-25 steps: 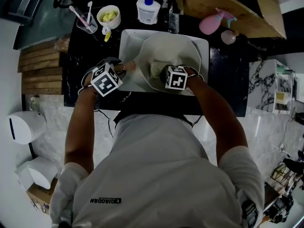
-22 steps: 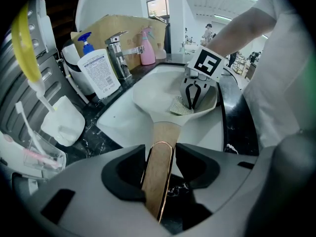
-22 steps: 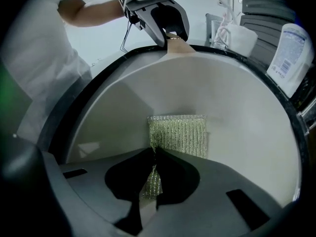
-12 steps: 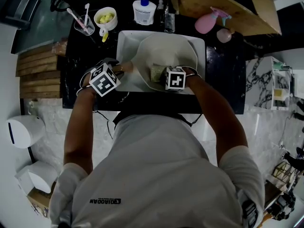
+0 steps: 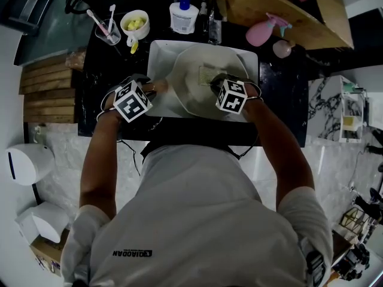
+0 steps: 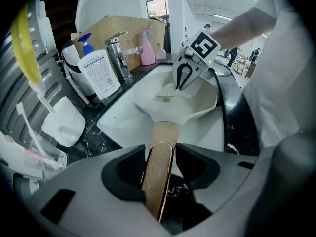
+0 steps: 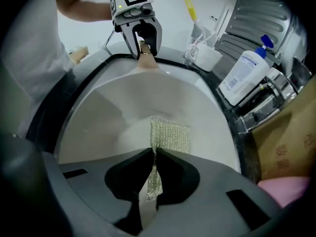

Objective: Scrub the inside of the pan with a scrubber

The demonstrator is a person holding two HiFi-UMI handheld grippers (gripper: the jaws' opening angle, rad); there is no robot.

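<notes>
**While my left gripper (image 6: 160, 149) clamps the pan handle (image 6: 163, 132), my right gripper (image 7: 153, 154) holds the scrubber (image 7: 170, 135) inside the pan (image 7: 113, 117)**

As I read the left gripper view, both jaws are closed on the flat wooden handle, one on each side, and the handle runs straight ahead from them to the white pan. The pan sits in the white sink (image 5: 158, 52), with its handle reaching over the sink's left edge towards my left gripper.

From the right gripper view, the jaws are pinched together on one edge of the scrubber, a thin, pale green mesh pad. A strip of the mesh hangs behind the jaw tips. The rest spreads out in front of them, low on the pan's inner wall and near the middle of the bowl. It looks to be lying against the surface, though I cannot be sure of the contact. Across the pan I see my left gripper at the rim, on the handle.

From the head view, both grippers are at the near side of the sink, left at the handle and right over the bowl. The sink is set in a dark counter (image 5: 281, 94). Behind it are a tap (image 6: 118, 51), a white bottle with a blue pump (image 5: 183, 14) and a pink spray bottle (image 5: 263, 30). To the left of these are a mug (image 5: 136, 21) and a clear cup of toothbrushes (image 5: 109, 30).
</notes>
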